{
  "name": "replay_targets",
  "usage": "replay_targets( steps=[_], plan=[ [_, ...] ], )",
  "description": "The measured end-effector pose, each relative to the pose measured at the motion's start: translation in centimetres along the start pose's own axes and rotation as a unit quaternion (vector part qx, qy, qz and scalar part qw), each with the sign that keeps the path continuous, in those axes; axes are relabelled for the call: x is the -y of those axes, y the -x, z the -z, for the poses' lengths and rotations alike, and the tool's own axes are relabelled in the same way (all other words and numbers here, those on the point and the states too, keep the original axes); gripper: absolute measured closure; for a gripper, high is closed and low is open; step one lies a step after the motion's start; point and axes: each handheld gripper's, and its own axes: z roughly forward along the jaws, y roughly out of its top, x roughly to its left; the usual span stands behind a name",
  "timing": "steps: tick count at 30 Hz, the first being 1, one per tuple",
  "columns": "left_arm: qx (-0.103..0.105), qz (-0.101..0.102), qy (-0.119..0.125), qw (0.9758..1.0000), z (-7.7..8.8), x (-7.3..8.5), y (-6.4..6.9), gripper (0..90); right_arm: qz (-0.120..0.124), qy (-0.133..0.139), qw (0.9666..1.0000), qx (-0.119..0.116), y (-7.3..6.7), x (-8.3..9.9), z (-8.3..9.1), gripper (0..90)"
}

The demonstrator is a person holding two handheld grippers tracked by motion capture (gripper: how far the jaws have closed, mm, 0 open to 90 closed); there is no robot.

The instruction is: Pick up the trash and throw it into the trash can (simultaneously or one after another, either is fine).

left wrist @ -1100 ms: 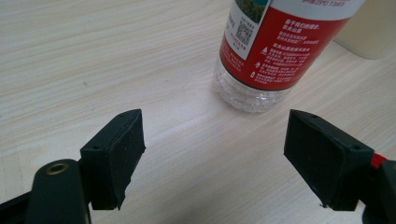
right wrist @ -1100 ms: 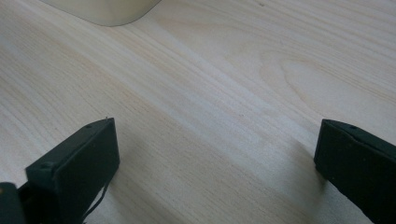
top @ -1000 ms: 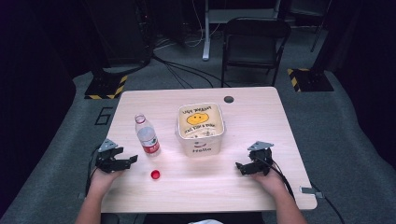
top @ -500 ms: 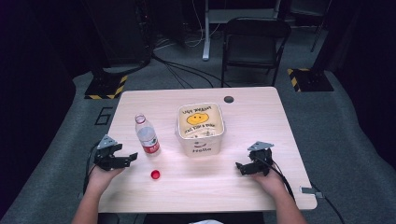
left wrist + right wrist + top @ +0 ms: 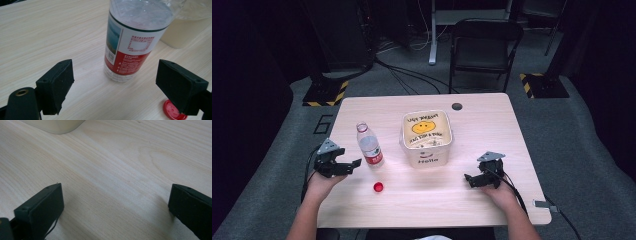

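Jaws of the left tool (image 5: 353, 164) have just been opening and now stand apart with nothing between them, aimed at the clear plastic bottle with red-and-white label (image 5: 369, 145). That suggests a grasp on the uncapped bottle comes next. It stands upright near the bench's left edge, its ridged red round cap (image 5: 378, 187) lying towards the near edge. The right tool (image 5: 468, 179) also gapes, empty, over pale wood-grain bench (image 5: 492, 115) beside the cream plastic tub (image 5: 427, 137).

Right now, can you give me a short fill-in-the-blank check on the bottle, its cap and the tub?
1. The bottle stands upright with its cap ____.
2. The cap lying on the table is ____ in colour.
3. The tub shows a yellow ____ face.
Missing words: off; red; smiley.
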Motion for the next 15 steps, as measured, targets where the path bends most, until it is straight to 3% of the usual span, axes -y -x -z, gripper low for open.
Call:
replay_targets(
  steps=[15],
  plan=[
    [0.001, -0.005, 0.012, 0.9999, -0.04, -0.58, 0.75, 9.4, -0.004, -0.001, 1.0, 0.003, -0.1, 0.04, 0.04, 0.0]
  ],
)
